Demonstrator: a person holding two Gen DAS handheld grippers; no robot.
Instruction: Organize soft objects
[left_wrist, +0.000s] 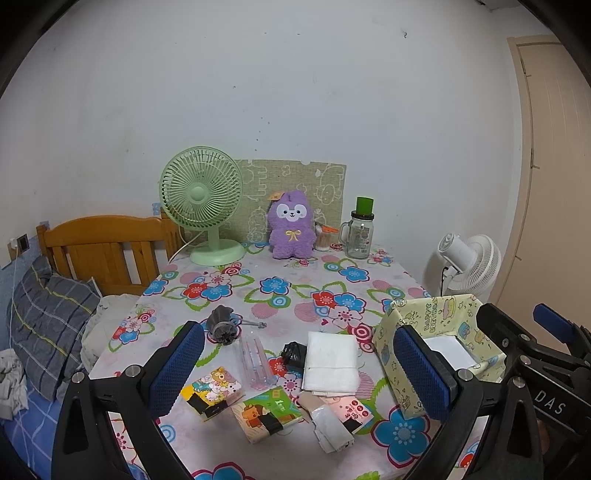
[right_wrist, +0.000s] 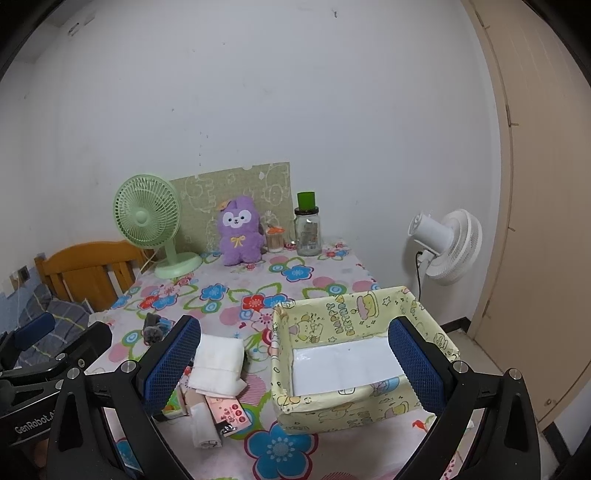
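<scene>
Yellow box (right_wrist: 343, 406), white sheet (right_wrist: 343, 363) inside

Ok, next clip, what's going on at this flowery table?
A person holds two grippers above the table, both open and empty. The left gripper hovers over small items: a white folded cloth, tissue packs and a grey pouch. The right gripper hovers at the yellow box, which holds only a white liner. Nothing gripped.

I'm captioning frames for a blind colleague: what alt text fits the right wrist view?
The open right gripper hovers over a yellow cartoon-print box on a floral tablecloth. A folded white cloth lies left of the box; a purple plush toy sits by the far wall.
</scene>
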